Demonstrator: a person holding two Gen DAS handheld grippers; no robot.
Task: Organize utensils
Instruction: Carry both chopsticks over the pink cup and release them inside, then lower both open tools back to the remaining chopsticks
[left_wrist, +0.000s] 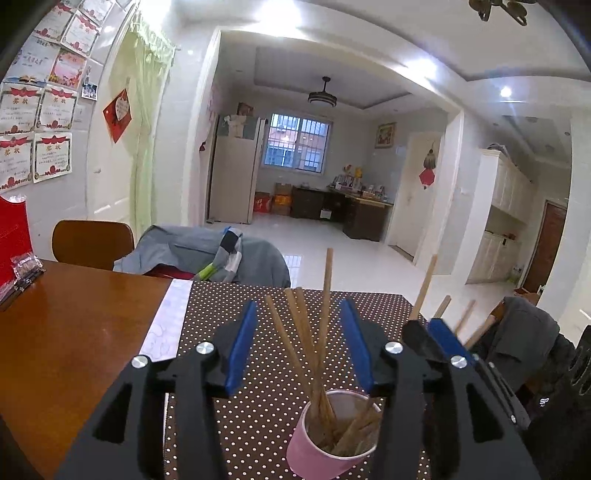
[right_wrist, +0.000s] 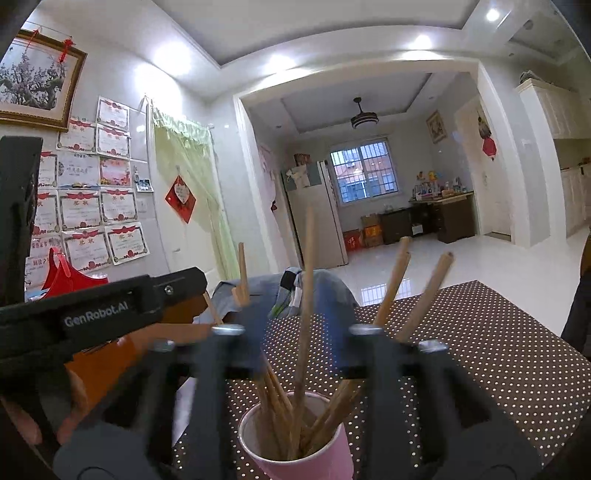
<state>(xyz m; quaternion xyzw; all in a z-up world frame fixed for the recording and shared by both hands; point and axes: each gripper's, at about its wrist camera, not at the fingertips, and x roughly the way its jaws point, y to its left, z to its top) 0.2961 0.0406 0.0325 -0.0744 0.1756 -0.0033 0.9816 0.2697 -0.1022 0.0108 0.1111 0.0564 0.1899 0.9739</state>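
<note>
A pink paper cup (left_wrist: 325, 439) stands on the dotted brown placemat (left_wrist: 266, 413) and holds several wooden chopsticks (left_wrist: 314, 343) that fan upward. My left gripper (left_wrist: 301, 343) is open, its blue pads on either side of the chopsticks above the cup. The right gripper's blue finger (left_wrist: 448, 341) shows at the right in that view. In the right wrist view the same cup (right_wrist: 295, 439) sits low in the middle with chopsticks (right_wrist: 304, 314) rising between my right gripper (right_wrist: 301, 332), which is blurred and open. The left gripper's black body (right_wrist: 96, 317) crosses the left side.
The wooden table (left_wrist: 66, 343) extends left, with a red box (left_wrist: 13, 236) and a small packet (left_wrist: 26, 266). A brown chair (left_wrist: 92, 243) and grey clothes (left_wrist: 207, 254) stand behind the table. A dark jacket (left_wrist: 524, 339) hangs at the right.
</note>
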